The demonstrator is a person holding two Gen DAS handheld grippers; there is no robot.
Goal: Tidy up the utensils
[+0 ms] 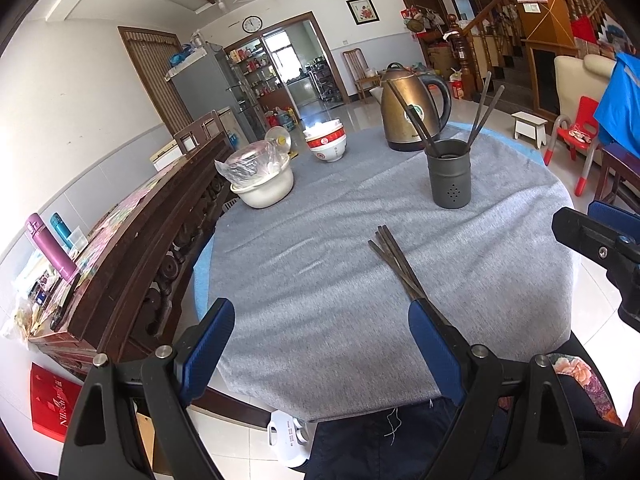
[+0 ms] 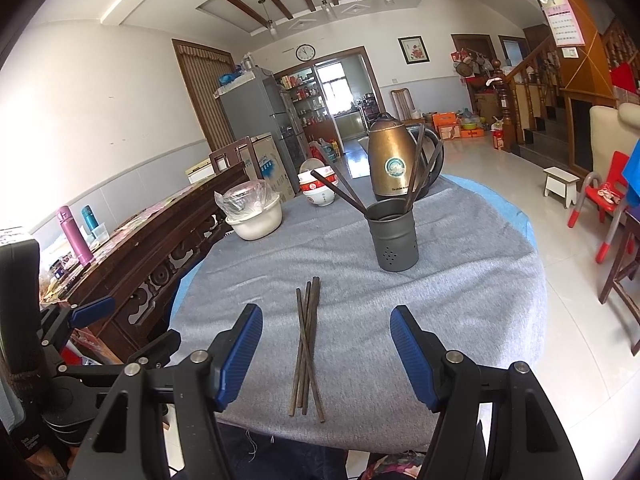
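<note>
Several dark chopsticks [image 2: 307,346] lie in a loose bundle on the grey tablecloth, seen also in the left wrist view as chopsticks [image 1: 394,262]. They lie between the blue pads of my right gripper [image 2: 326,320], which is open and hovers above them without touching. My left gripper [image 1: 320,316] stands open over bare cloth, its right finger covering the near ends of the bundle. A dark metal utensil holder [image 2: 396,236], also holder [image 1: 449,176], stands farther back with several chopsticks leaning in it.
A bronze kettle [image 1: 412,116] stands behind the holder. A red-and-white bowl [image 1: 326,142] and a white pot with a plastic-wrapped lid [image 1: 262,178] sit at the far left of the round table [image 2: 480,288]. A carved wooden bench [image 1: 152,248] flanks the left side.
</note>
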